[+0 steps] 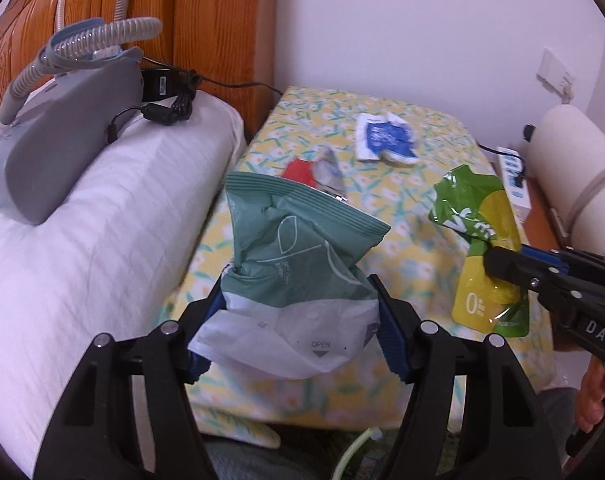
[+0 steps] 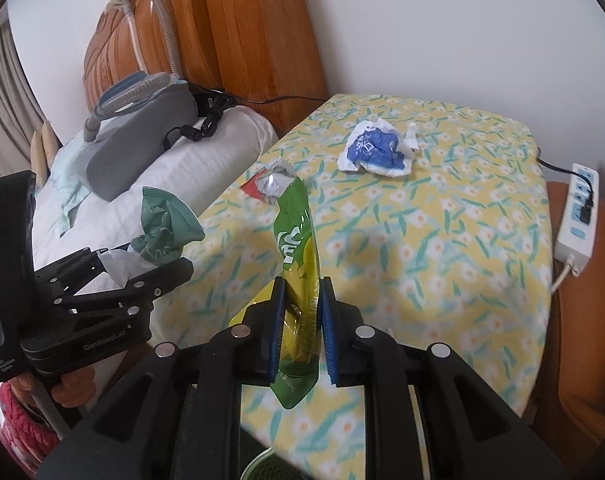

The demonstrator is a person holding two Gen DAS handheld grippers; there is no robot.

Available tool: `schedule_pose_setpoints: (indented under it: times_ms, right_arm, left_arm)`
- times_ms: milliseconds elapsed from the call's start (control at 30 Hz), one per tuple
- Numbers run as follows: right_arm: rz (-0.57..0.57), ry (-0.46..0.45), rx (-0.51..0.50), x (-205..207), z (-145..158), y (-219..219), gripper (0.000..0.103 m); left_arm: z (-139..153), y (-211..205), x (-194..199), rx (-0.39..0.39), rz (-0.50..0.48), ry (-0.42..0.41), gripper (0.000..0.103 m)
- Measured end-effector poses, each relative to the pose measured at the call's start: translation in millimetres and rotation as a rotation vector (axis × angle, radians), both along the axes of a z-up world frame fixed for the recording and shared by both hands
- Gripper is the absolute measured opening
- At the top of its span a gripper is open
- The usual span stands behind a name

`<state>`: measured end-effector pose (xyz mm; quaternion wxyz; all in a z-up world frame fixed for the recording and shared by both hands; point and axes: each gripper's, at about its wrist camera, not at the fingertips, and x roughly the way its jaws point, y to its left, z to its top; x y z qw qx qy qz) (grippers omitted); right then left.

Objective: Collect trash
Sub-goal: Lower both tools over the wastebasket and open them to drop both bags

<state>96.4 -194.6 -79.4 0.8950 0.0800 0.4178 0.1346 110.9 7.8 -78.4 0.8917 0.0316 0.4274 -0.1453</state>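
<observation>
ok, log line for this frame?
left gripper: shut on teal wipes pack | right gripper: shut on green pouch | blue wrapper, red-silver wrapper on table

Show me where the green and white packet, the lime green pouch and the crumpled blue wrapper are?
green and white packet [image 1: 298, 264]: left wrist view, its green middle.
lime green pouch [image 2: 298, 232]: right wrist view, its printed upper part.
crumpled blue wrapper [image 2: 376, 152]: right wrist view, its blue centre.

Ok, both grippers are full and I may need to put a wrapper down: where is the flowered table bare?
The near and right part of the flowered cloth is bare, bordered by the power strip and the blue-white wrapper. The far-left edge is crowded by the red-silver wrapper, beside the pillow.
</observation>
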Motion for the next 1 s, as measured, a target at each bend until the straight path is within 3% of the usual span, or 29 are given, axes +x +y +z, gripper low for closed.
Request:
schedule_pose_setpoints:
  times_ms: [233,533,1000]
  right_arm:
    - [-0.038,0.018,-0.043,-78.3,-2.9,-9.3,0.018]
    - [-0.048,0.165,-0.072,-166.8,-51.1,-18.7,0.018]
    - [0.006,0.367,-0.158,-184.8,-122.9,-7.9,0.02]
  left_arm:
    - [-7.9,-20.4,-72.8,0.009,-0.081,0.036,0.064]
    - [-44.6,-30.0,-130.8,0.028,-0.172,0.141,0.064]
    - [-57.3,-33.5,-149.0,0.059,-0.195,0.175,0.064]
